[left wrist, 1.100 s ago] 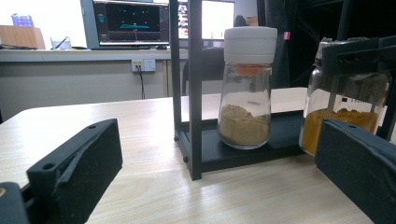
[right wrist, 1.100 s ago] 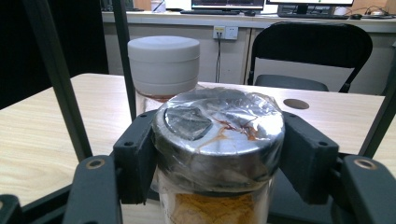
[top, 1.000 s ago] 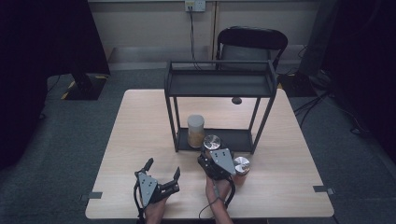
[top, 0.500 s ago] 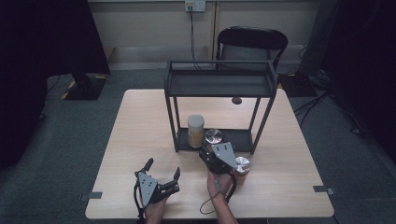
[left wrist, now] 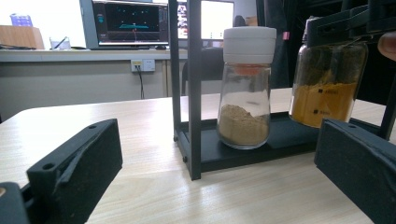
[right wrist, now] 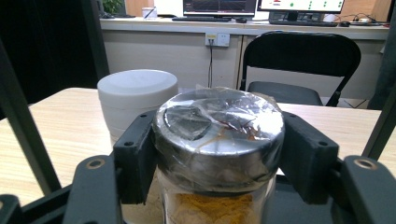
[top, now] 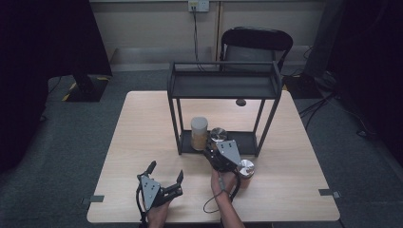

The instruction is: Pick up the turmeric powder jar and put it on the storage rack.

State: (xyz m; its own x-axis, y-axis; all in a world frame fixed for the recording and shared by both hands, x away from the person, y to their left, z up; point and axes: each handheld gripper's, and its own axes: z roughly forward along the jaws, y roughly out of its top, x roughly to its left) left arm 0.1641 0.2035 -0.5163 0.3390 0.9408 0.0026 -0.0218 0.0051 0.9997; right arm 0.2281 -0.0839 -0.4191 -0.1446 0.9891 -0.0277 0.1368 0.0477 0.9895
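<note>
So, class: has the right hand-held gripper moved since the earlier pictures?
Yes. The right hand-held gripper, shut on a jar, has shifted slightly forward toward the black rack.

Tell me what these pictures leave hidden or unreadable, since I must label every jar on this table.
- Glass jar of yellow powder with silver cap: right gripper view cuts off its base at the bottom edge.
- Its small dark print: left gripper view, too blurred to read.
- Silver-lidded jar on the tabletop: high view, the right gripper covers part of it; contents too small to tell.
</note>
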